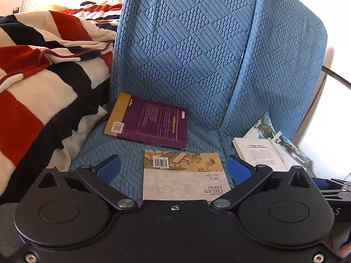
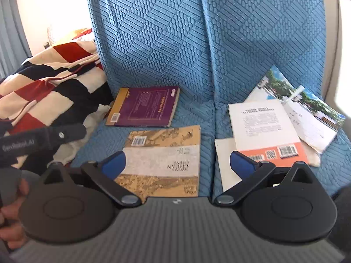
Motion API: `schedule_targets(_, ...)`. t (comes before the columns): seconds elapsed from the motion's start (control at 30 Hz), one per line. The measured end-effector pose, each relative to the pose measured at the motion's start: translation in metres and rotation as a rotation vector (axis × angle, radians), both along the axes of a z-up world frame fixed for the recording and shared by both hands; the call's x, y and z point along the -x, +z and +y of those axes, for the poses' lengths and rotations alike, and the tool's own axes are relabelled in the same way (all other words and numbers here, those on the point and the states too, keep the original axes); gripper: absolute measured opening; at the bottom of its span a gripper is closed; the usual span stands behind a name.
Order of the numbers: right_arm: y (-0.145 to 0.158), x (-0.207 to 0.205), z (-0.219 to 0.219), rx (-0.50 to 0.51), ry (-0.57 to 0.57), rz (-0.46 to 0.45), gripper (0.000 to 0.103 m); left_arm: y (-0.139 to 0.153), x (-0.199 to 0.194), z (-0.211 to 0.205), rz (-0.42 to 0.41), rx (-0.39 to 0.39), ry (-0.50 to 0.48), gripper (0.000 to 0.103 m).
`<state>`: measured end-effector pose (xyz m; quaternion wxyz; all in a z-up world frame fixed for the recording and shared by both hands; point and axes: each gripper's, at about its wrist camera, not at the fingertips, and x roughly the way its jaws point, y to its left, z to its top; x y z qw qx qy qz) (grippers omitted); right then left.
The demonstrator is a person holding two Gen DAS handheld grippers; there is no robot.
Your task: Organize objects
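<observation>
Both my grippers hang with fingers spread wide, holding nothing. The tan book (image 1: 184,175) lies dead ahead of my left gripper (image 1: 174,168), spine pointing away, so left's nearer than the right gripper (image 2: 177,164).

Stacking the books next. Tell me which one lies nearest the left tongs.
The tan book printed "CHUAN CHENG", directly between the open left tongs; the purple book lies farther back.

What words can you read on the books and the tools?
"JINSIXIN CHUAN CHENG", upside down, on the tan book.
"GenRobot.AI", blurred, on the left tool's handle.
"S", on the right tool's edge.
Purple book: print and barcode too small to read.
White book: print and barcodes too blurred to read.
Photo booklet: writing too small to read.
</observation>
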<state>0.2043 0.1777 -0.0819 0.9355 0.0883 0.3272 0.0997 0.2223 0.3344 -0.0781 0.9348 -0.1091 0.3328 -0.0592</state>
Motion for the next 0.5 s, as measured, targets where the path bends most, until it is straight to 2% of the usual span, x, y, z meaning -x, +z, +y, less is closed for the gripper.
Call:
schedule_targets(0.13,-0.014,-0.011,0.0,0.005,-0.008,-0.004,0.103,-0.012,-0.012,0.001,0.009,-0.011,0.022,0.102)
schedule_targets(0.27,-0.024,-0.02,0.002,0.009,-0.02,0.009,0.103,-0.021,-0.024,-0.004,-0.024,-0.091,0.018,0.102)
schedule_targets(0.4,-0.027,-0.027,0.005,0.003,-0.032,0.001,0.103,-0.023,-0.037,-0.002,-0.074,-0.086,0.001,0.103)
schedule_targets(0.5,-0.027,-0.035,0.008,0.002,-0.036,-0.003,0.103,-0.03,-0.056,0.003,-0.032,-0.066,-0.005,0.103)
